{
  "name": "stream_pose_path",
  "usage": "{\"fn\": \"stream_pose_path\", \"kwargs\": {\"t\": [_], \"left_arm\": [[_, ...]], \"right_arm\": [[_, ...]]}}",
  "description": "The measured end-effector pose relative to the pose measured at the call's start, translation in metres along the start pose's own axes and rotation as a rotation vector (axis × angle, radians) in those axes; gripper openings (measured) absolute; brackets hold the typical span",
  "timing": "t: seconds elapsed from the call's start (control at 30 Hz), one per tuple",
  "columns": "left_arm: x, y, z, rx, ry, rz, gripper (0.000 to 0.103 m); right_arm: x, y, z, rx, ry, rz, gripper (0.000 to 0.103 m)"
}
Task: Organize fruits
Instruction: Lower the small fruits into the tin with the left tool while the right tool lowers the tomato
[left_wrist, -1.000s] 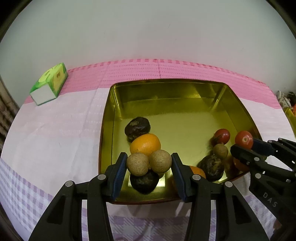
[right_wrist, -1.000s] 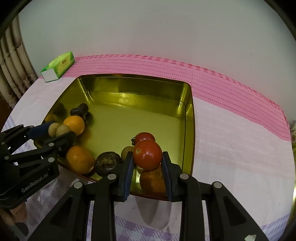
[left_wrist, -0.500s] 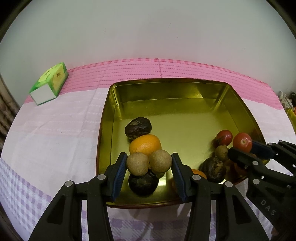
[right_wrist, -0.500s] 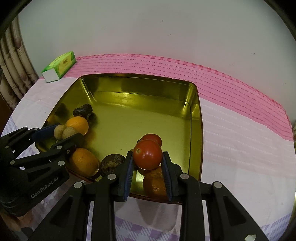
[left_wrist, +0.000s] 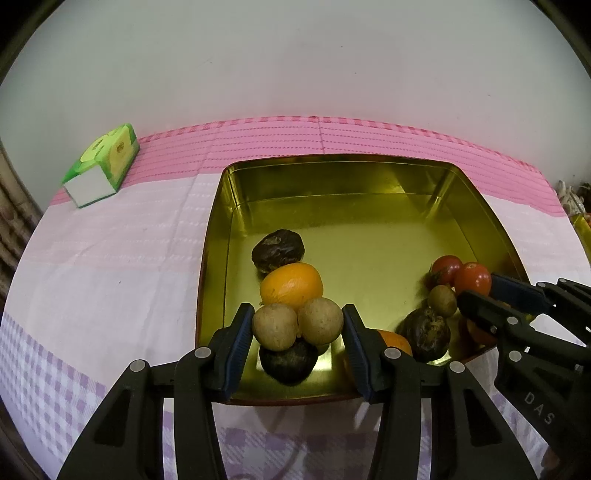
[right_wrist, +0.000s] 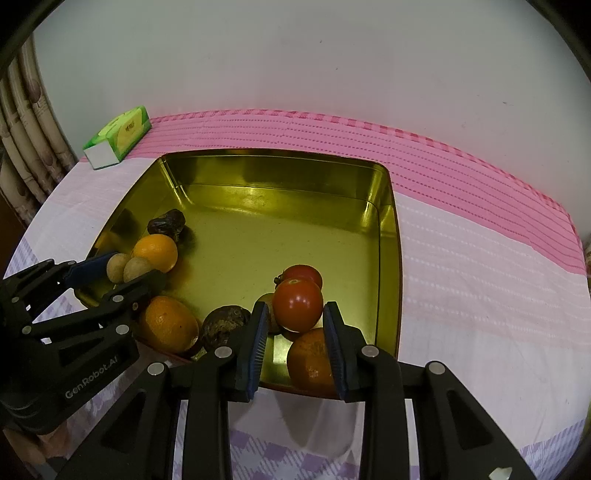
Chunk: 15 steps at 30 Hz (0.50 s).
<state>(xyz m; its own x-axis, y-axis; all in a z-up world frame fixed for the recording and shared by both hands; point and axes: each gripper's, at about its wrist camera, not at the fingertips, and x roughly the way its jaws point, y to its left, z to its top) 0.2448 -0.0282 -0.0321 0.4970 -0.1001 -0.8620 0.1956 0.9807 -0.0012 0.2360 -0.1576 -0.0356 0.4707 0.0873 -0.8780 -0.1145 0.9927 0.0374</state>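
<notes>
You see a table under a pink-and-white cloth (left_wrist: 110, 266), purple checks at the near edge. Directly on it: a gold tin tray (left_wrist: 332, 173) at centre and a green tissue box (left_wrist: 101, 166) far left.

Gold tin (right_wrist: 388, 236); pink-striped, lilac-checked cloth (right_wrist: 480, 258); red tomato (right_wrist: 297, 304); tan longans (left_wrist: 297, 323) (green box (left_wrist: 105, 168) behind).

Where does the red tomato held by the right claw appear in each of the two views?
Left wrist view: the tomato is at the right edge, pinched in the right claw.
Right wrist view: it sits low in the centre, between the blue pads.
Shared landmark: the green tissue box at upper left.
</notes>
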Motion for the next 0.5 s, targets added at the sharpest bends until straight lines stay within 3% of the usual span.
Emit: {"fn": "stream_pose_path", "kwargs": {"t": [0.5], "left_arm": [[-0.0072,0.0035,-0.0059,-0.014,0.000,0.012,0.049]], "right_arm": [[-0.0050,0.0019,0.0001,0.016,-0.013,0.010,0.030]]}}
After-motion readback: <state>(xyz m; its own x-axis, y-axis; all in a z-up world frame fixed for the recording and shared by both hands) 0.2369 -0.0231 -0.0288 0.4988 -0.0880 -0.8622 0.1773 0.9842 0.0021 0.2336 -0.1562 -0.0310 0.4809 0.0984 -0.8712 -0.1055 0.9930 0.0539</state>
